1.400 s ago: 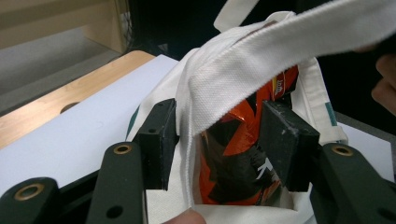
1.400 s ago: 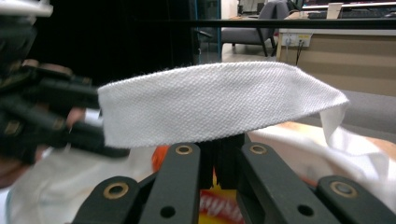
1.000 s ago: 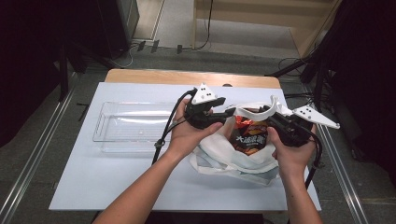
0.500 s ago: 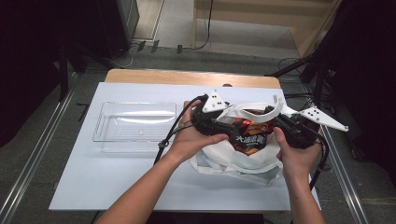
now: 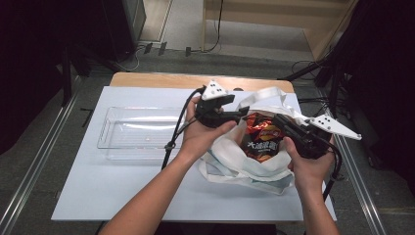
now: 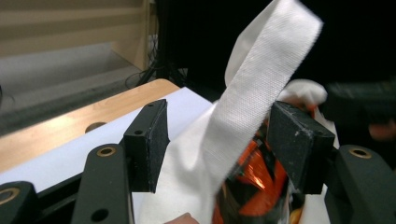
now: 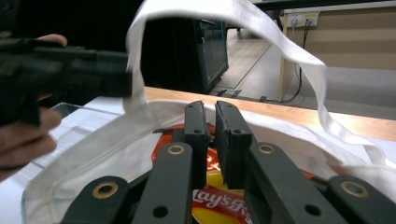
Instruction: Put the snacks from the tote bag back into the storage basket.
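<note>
A white tote bag [image 5: 235, 161] sits on the white tabletop with its mouth up. An orange-red chip bag [image 5: 262, 139] stands inside it. My left gripper [image 5: 242, 115] is at the bag's left rim, and in the left gripper view it [image 6: 219, 140] is open with a white bag strap [image 6: 261, 74] rising loosely between the jaws. My right gripper [image 5: 275, 120] reaches in from the right rim. In the right gripper view it [image 7: 212, 116] is shut to a thin slit above the chip bag [image 7: 215, 205], with no fabric visible between the jaws.
A clear plastic tray [image 5: 137, 132] lies left of the bag. A white board [image 5: 122, 196] covers the table, with a wooden strip [image 5: 161, 78] along the far edge. Metal rails run down both sides, and cables lie on the floor beyond.
My left gripper has moved right to the bag's rim, where the strap now stands between its jaws. The right gripper has shifted slightly, and the bag's mouth is wider.
</note>
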The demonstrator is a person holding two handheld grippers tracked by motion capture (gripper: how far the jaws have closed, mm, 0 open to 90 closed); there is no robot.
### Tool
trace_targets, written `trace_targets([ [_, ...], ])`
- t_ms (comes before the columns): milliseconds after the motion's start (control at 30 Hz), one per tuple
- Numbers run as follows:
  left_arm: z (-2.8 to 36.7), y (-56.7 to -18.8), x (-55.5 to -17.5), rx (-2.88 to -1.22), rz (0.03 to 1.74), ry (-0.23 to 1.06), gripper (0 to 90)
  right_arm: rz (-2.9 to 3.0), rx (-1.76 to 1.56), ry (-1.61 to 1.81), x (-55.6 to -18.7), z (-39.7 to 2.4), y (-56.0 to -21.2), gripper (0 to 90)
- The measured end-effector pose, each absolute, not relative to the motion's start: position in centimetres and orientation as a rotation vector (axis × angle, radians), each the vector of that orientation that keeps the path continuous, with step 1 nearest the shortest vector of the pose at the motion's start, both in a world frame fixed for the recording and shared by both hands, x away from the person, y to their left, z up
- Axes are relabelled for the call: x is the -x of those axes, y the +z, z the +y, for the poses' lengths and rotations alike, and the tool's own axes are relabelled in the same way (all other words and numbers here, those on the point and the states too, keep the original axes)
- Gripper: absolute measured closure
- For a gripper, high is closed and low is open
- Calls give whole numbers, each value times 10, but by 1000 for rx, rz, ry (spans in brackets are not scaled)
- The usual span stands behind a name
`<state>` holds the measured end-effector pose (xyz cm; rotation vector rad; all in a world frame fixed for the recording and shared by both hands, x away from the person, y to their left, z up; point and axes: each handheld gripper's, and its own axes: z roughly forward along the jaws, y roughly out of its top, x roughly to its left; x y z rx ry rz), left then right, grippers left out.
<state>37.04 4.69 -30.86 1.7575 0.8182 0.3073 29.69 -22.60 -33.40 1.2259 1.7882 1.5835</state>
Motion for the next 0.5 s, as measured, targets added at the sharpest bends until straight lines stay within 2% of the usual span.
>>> trace_targets([
  [267,68,-320,-388,-1745,1049,365,389,1737,-1210,1553,-287,-242,-335,794],
  [300,74,-323,-388,-1741,1067,349,385,1697,-1219,1531,-282,-252,-337,751],
  [400,78,-326,-385,-1744,1063,341,369,1655,-1226,1514,-278,-262,-339,712],
  [500,84,-330,-379,-1746,1066,325,361,1594,-1267,1491,-271,-278,-345,627],
])
